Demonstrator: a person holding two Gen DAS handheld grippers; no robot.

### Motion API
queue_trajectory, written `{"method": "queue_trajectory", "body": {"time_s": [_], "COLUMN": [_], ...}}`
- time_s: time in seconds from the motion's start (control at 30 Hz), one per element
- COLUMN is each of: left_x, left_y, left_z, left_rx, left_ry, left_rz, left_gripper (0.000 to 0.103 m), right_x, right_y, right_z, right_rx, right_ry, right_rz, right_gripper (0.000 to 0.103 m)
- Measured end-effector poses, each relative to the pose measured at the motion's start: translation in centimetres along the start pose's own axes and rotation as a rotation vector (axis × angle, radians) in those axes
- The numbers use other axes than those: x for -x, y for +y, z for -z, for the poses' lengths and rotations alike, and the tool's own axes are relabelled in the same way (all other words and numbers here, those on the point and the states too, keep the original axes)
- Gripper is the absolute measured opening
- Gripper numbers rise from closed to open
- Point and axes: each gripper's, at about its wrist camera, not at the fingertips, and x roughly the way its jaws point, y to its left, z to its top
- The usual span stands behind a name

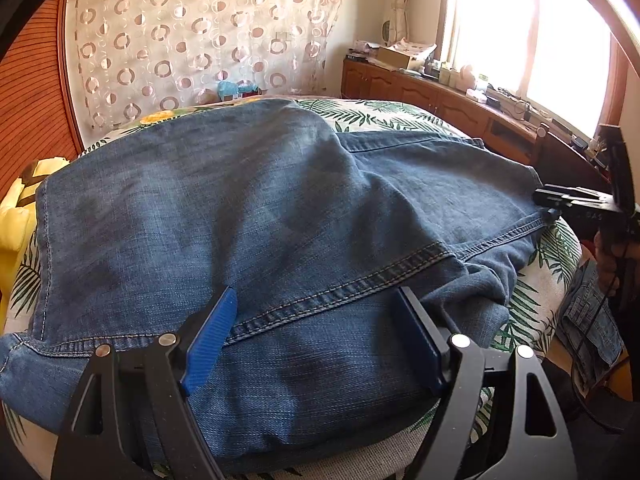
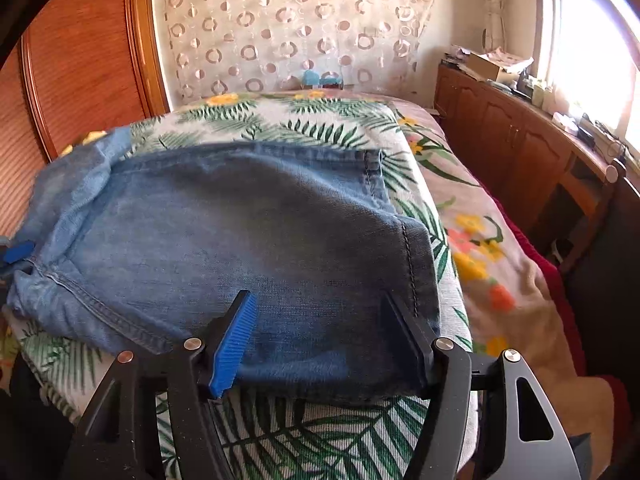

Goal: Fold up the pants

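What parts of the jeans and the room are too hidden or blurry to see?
- Left wrist view: the jeans run under the left gripper at the bottom edge, so their near edge is hidden.
- Left wrist view: the window is washed out by glare.
- Right wrist view: the shelf clutter is too small to name.

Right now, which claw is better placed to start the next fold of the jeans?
Probably the right claw: open, straddling the jeans' flat near edge. The left claw hovers open over bunched seams.

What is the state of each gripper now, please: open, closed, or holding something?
Left gripper: open, jaws wide over the jeans, gripping nothing.
Right gripper: open, jaws apart over the jeans, holding nothing.
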Motion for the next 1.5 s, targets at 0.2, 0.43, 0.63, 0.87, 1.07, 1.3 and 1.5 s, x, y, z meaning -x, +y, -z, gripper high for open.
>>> {"method": "queue_trajectory", "body": {"time_s": [0.2, 0.43, 0.63, 0.87, 1.07, 1.3, 1.5], "left_x": [0.1, 0.1, 0.1, 0.7, 2.9, 6.1, 8.3], "left_y": [-0.1, -0.1, -0.1, 0.6, 1.8, 3.9, 6.1], "left_z": [0.2, 0.2, 0.2, -0.5, -1.2, -2.2, -2.2], "left_rx": [-0.002, -0.001, 0.000, 0.037, 0.069, 0.097, 0.127], "left_ry": [-0.003, -0.001, -0.001, 0.008, -0.031, -0.101, -0.142], "left_rz": [-0.003, -0.003, -0.002, 0.015, 0.002, -0.041, -0.073], "left_gripper": [0.081, 0.081, 0.081, 0.081, 0.081, 0.081, 0.081], "right_x": [3.0, 1.9, 0.3, -0.1, 2.0, 5.8, 7.5], "right_y": [-2.8, -5.6, -5.0, -4.5, -3.0, 2.4, 9.4], "right_z": [0.4, 1.7, 1.8, 1.3, -0.8, -7.6, -12.8], "right_rx": [-0.050, -0.124, -0.101, -0.090, -0.056, 0.107, 0.250], "right_ry": [-0.055, 0.005, 0.054, 0.057, -0.033, -0.197, -0.275], "right_rz": [0.043, 0.040, 0.038, -0.018, -0.106, -0.192, -0.371], "right_gripper": [0.067, 0.062, 0.058, 0.016, 0.015, 0.014, 0.014]}}
